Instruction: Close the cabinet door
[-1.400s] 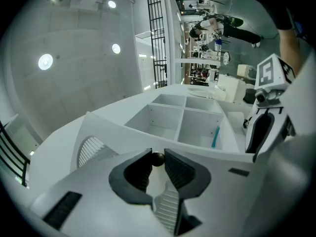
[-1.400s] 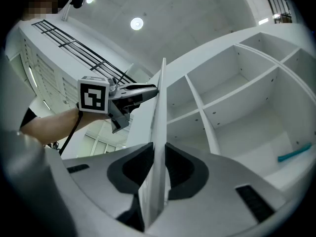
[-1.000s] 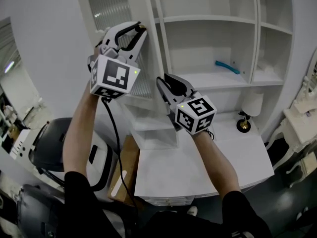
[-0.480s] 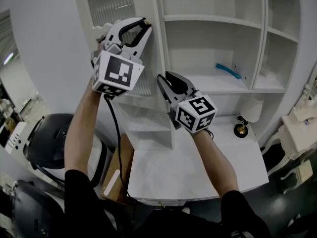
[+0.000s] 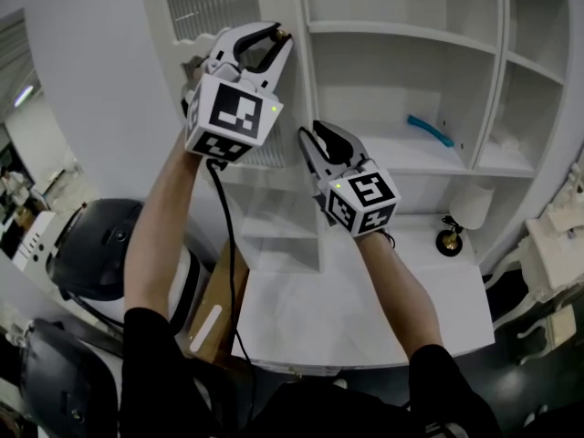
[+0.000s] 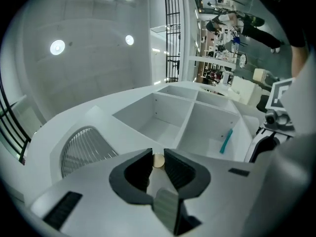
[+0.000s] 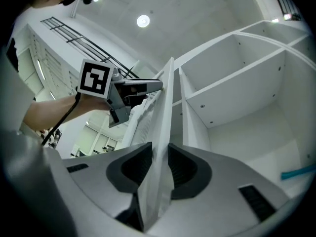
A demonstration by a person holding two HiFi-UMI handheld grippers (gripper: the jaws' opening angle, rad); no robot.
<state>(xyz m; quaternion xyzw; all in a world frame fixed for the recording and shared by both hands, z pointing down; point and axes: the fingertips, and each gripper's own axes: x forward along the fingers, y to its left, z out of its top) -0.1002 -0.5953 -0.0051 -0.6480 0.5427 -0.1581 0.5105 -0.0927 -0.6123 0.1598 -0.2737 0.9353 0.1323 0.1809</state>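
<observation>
The white cabinet door (image 5: 294,89) with ribbed glass stands partly open at the left of the open shelving (image 5: 401,30). My left gripper (image 5: 278,33) is high on the door, shut on its small brass knob (image 6: 158,160). Below it my right gripper (image 5: 308,137) straddles the door's free edge (image 7: 165,107). Its jaws have just been opening a little, and the edge still fills the gap between the pads. In the right gripper view the left gripper (image 7: 148,87) shows farther up the same door.
A blue strip (image 5: 429,130) lies on a middle shelf. A white desk (image 5: 365,308) sits below the cabinet with a small black and gold lamp (image 5: 449,235) at its right. A cardboard box (image 5: 219,299) and dark seat (image 5: 100,254) stand at the left.
Both grippers have moved right and slightly up in the head view, and the door has swung with them toward the shelving. The left gripper keeps its hold on the knob.
</observation>
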